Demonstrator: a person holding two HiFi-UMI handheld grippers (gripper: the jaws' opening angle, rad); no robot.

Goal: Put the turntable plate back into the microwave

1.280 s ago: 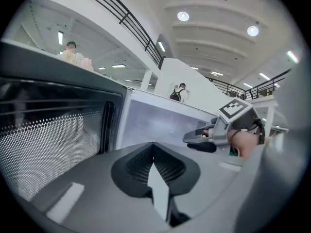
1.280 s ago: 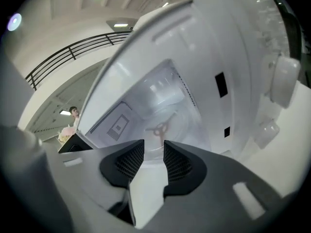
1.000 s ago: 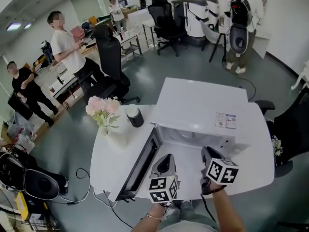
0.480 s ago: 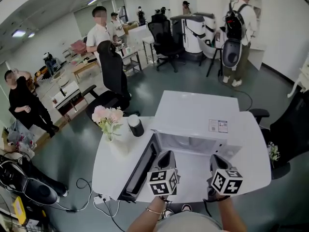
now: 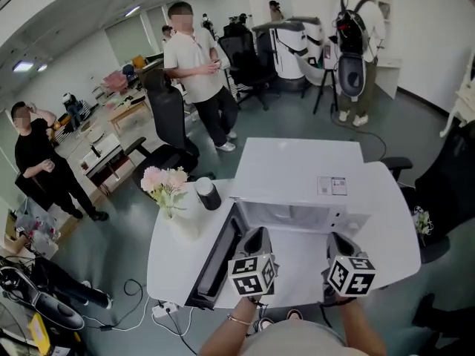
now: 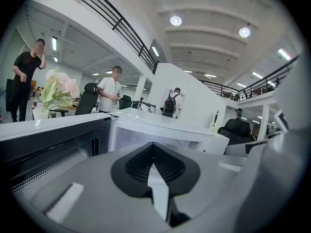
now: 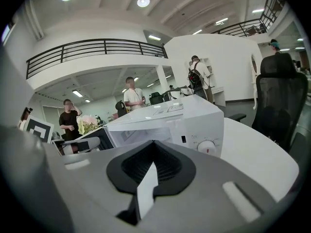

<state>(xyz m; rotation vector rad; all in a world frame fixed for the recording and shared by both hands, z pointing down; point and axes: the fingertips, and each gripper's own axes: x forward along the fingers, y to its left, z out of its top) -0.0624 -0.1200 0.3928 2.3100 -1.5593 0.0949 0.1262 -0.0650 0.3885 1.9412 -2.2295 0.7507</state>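
Observation:
The white microwave (image 5: 297,169) stands on the white table (image 5: 386,236) with its dark door (image 5: 219,254) swung open to the left. Its lit cavity (image 5: 289,217) faces me; I make out no turntable plate in any view. My left gripper (image 5: 256,237) hovers in front of the opening beside the door, jaws shut and empty (image 6: 153,152). My right gripper (image 5: 338,243) hangs before the microwave's right front corner, also shut with nothing in it (image 7: 153,152). The right gripper view shows the control dial (image 7: 206,147) just ahead.
A vase of pink flowers (image 5: 167,188) and a dark cup (image 5: 208,195) stand on the table left of the microwave. A black chair (image 5: 453,191) sits at the right. A person in white (image 5: 197,58) stands behind the table, with others further off.
Both grippers have drawn back from the microwave's opening toward the table's near edge. The person in white has walked closer behind the table.

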